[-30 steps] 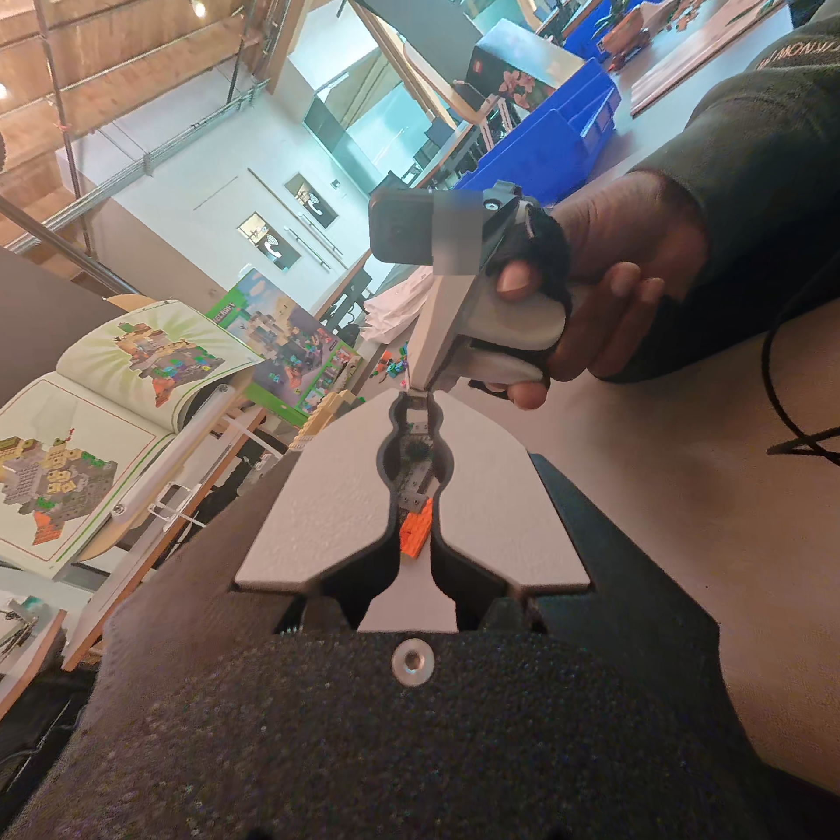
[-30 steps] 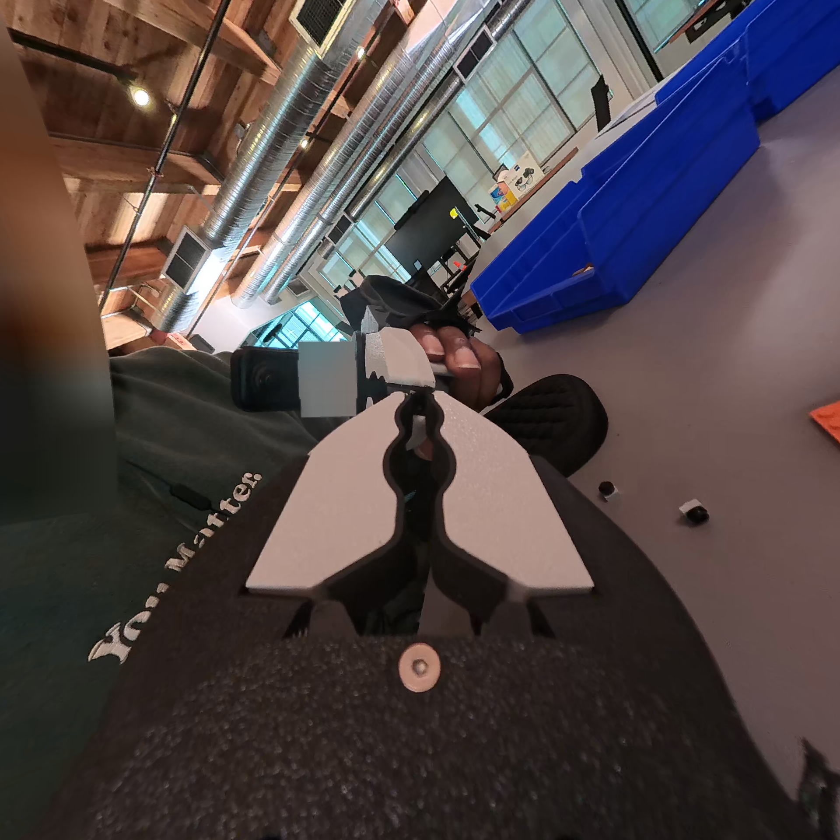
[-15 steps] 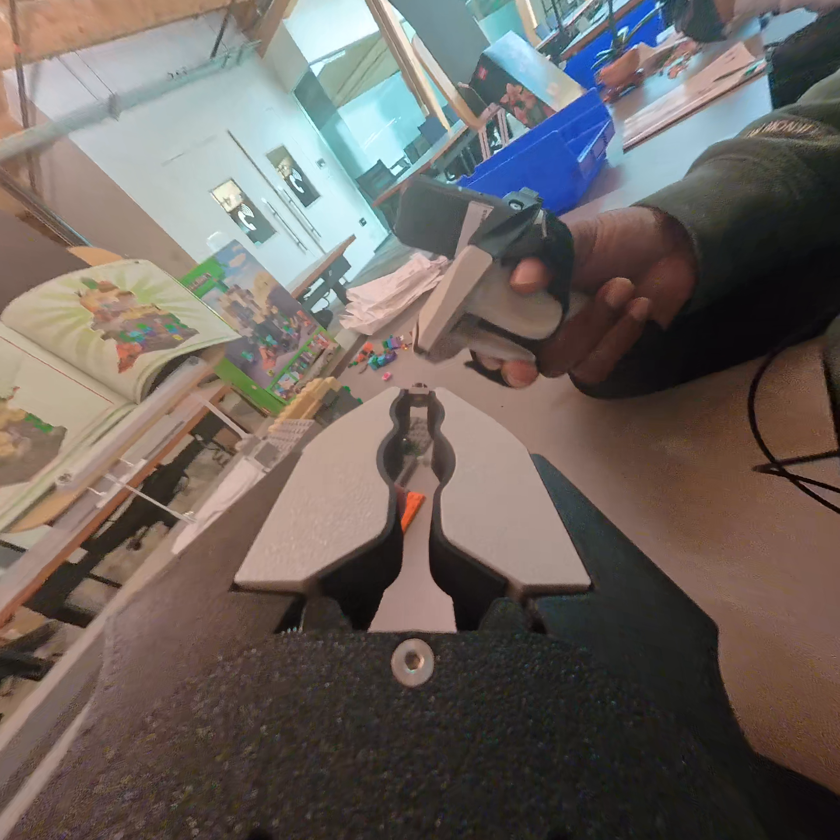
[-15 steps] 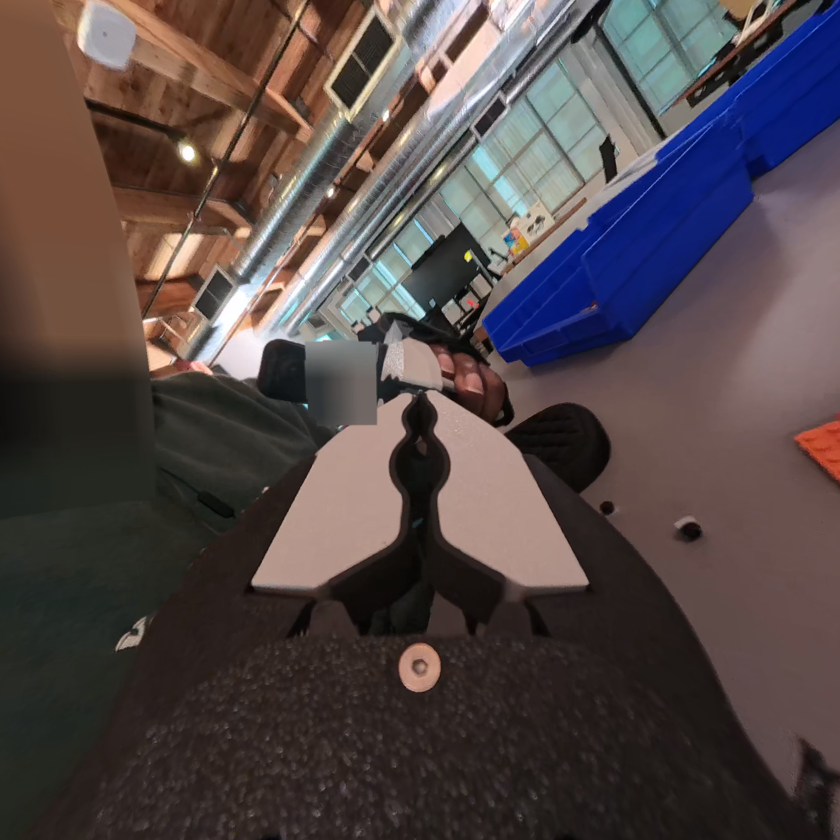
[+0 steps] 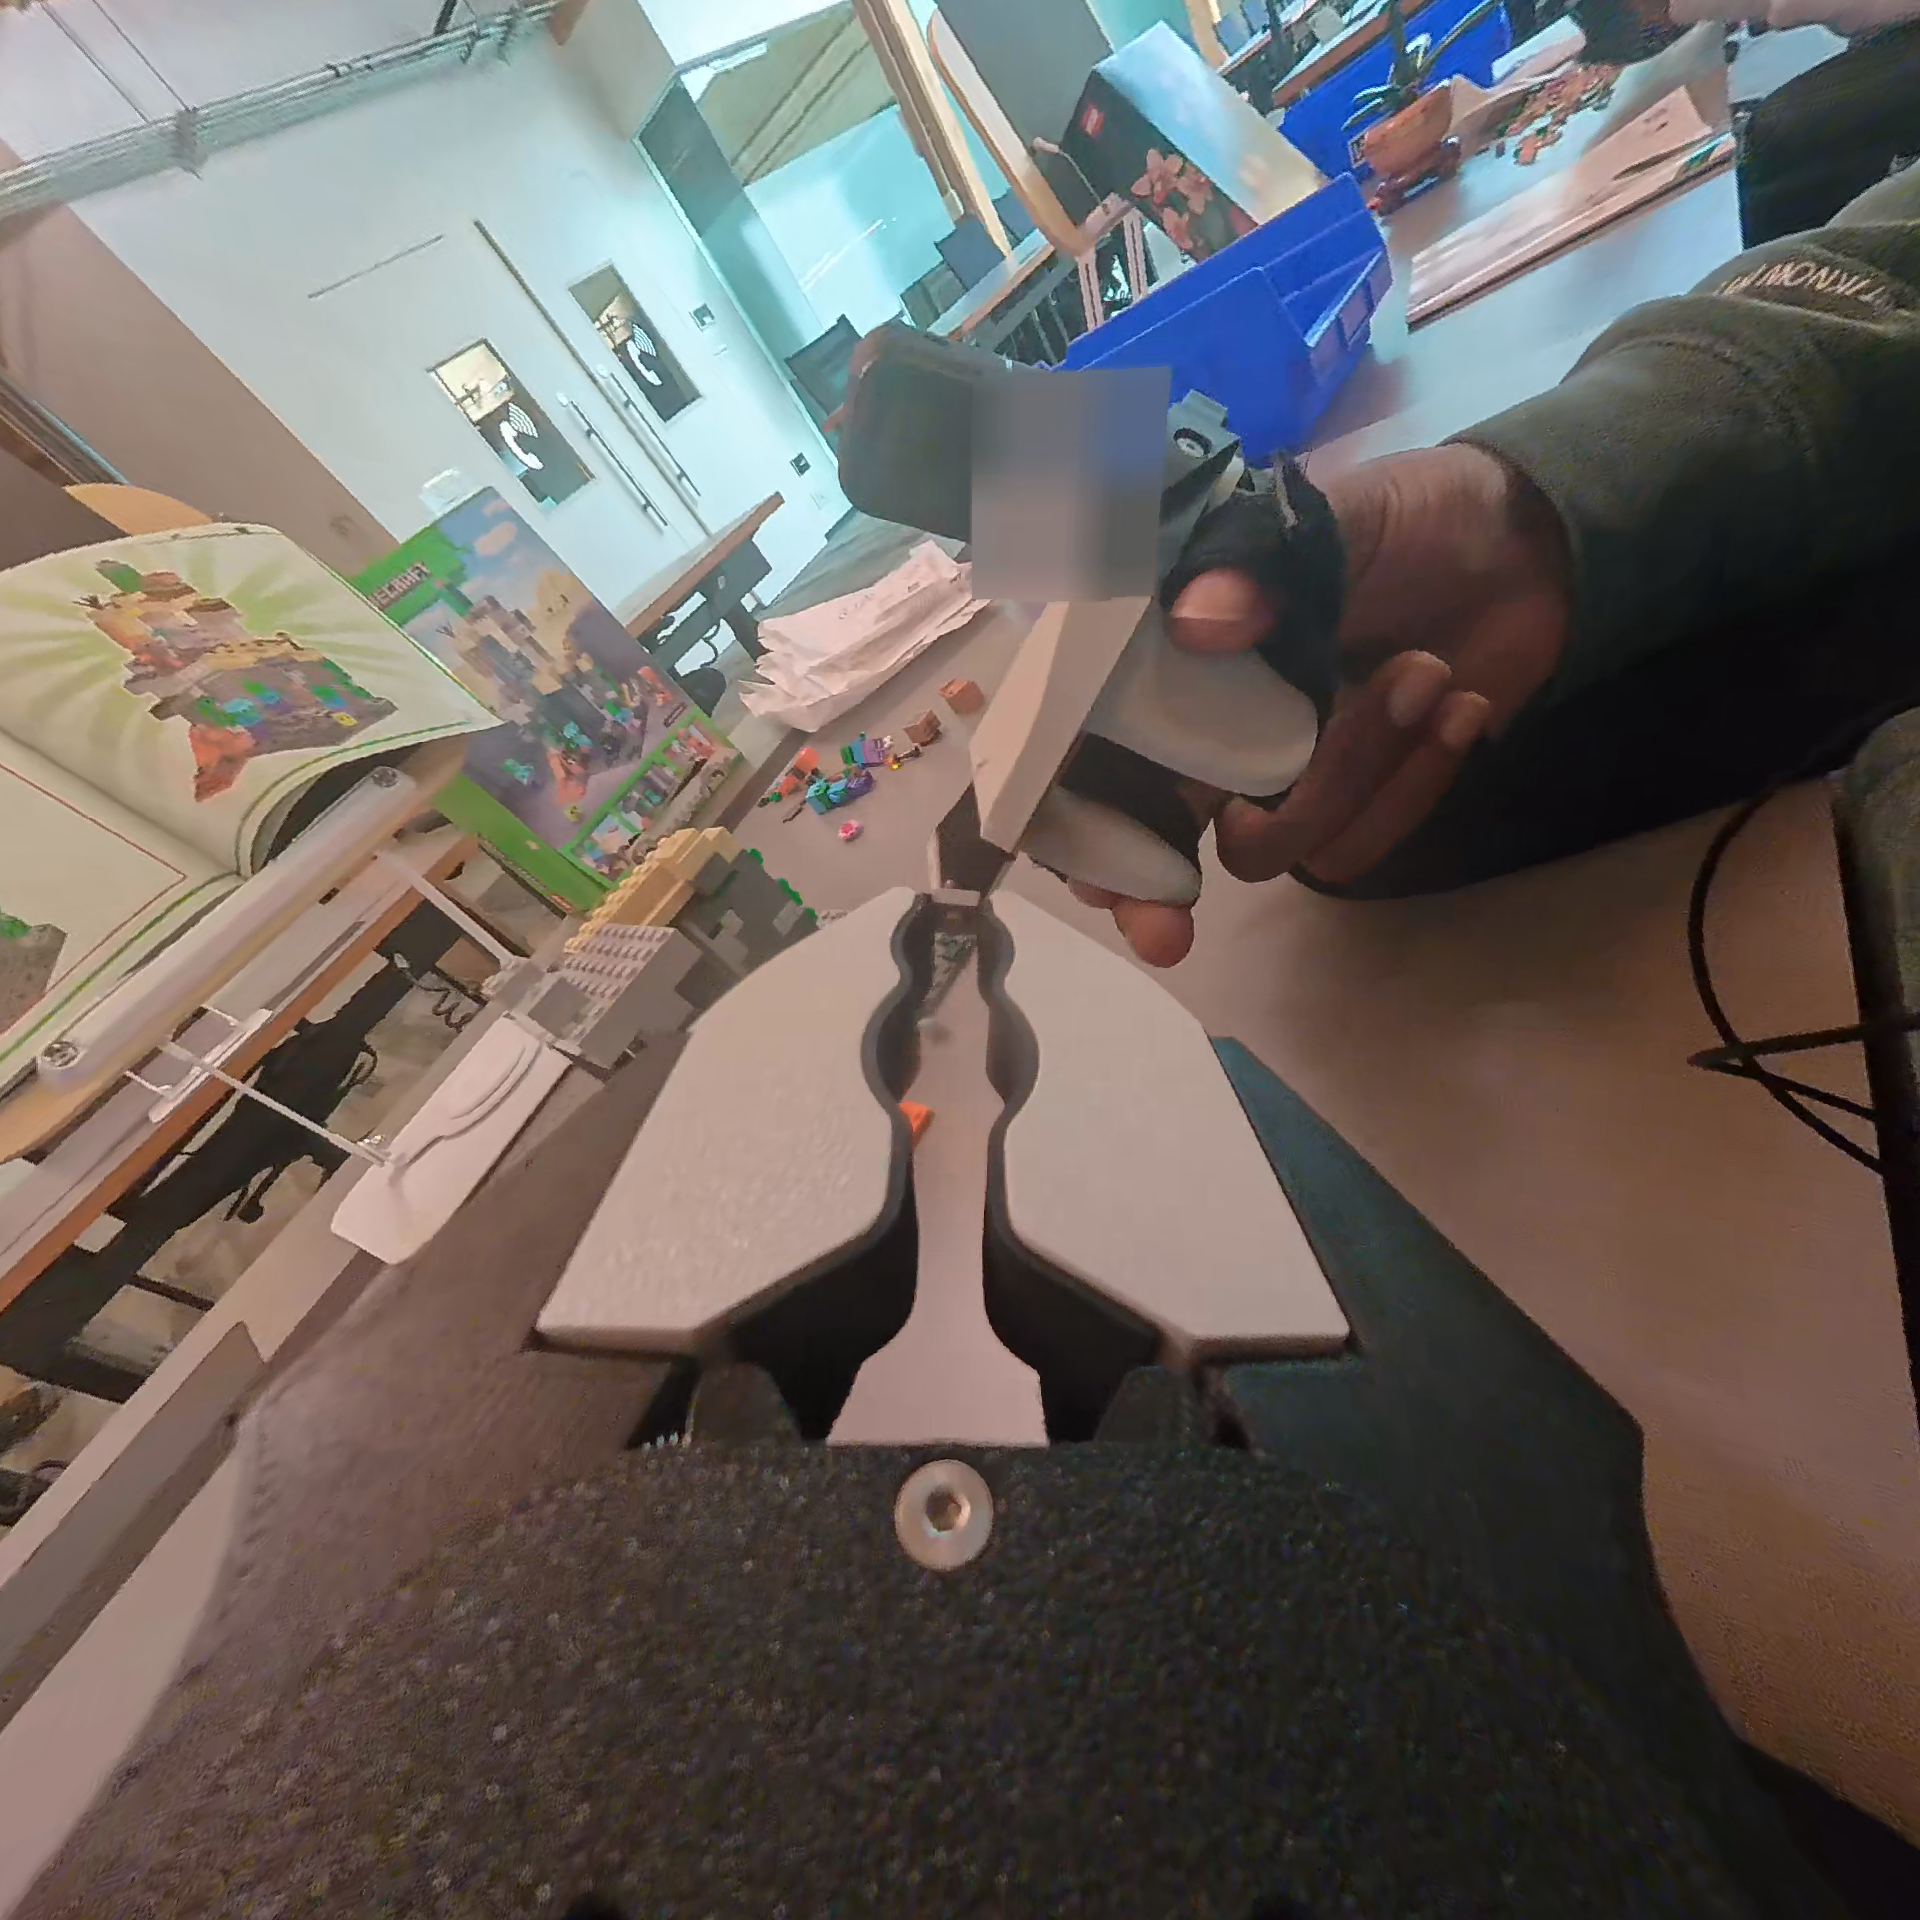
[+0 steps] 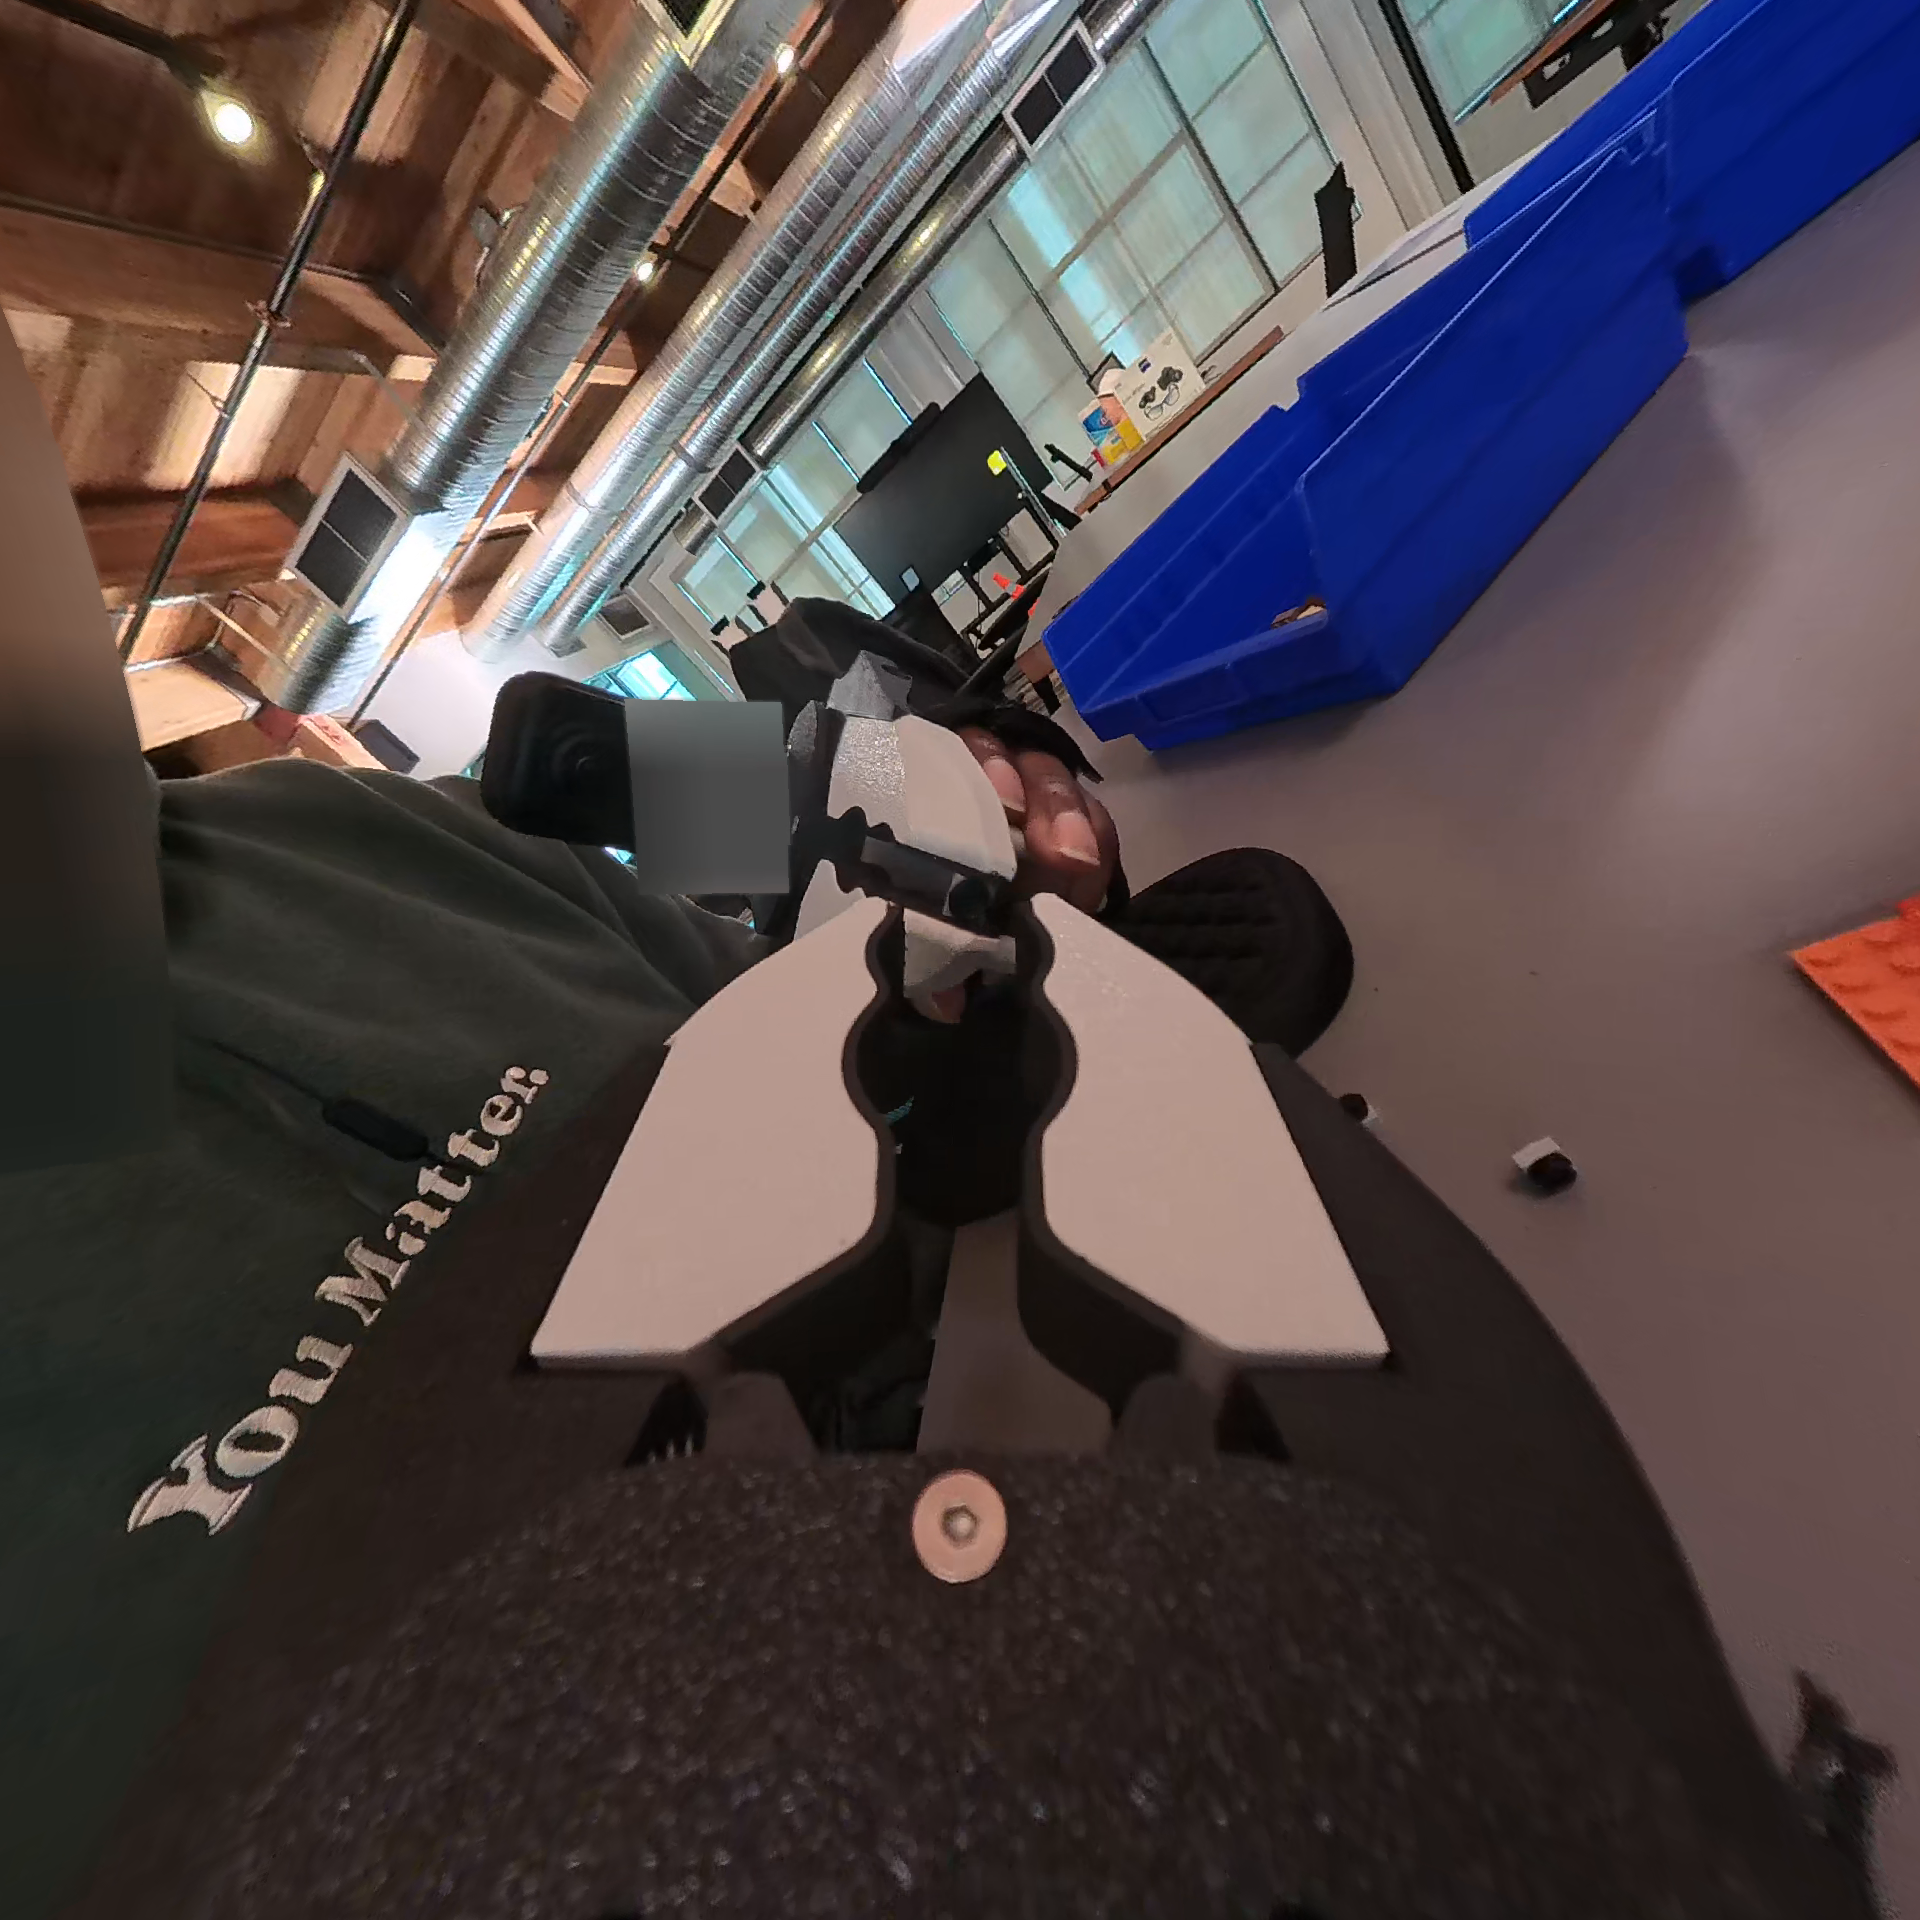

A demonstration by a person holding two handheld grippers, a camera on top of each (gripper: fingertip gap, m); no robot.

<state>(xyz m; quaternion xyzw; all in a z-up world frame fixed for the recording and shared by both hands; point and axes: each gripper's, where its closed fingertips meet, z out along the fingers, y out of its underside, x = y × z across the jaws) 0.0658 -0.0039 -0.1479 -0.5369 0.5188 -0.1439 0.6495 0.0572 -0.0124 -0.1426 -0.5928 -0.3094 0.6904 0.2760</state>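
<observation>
**Two tool tips meeting over a cluttered bench**

A grey bench (image 5: pixel 1455 1195) in an open workshop carries a half-built brick model (image 5: pixel 665 935) at its far edge, loose coloured bricks (image 5: pixel 842 769) and a black cable (image 5: pixel 1766 1039). The left tool (image 5: pixel 951 902) hangs just above the bench, its tips clenched on a small piece (image 5: pixel 951 896) too tiny to identify. The right tool (image 6: pixel 961 925) stands released with its jaws apart, and its tips come right up against the left tool's tips. A person's right hand (image 5: pixel 1434 644) grips its handle.

The piece has very little purchase. A sideways nudge from the right tool's tips could twist it out, and it would likely drop near the orange piece (image 5: pixel 916 1117) lying below the fingers. It could then be hard to tell from the two small black pieces (image 6: pixel 1545 1162) lying beside the orange plate (image 6: pixel 1870 997). Tips this close may also collide.
</observation>
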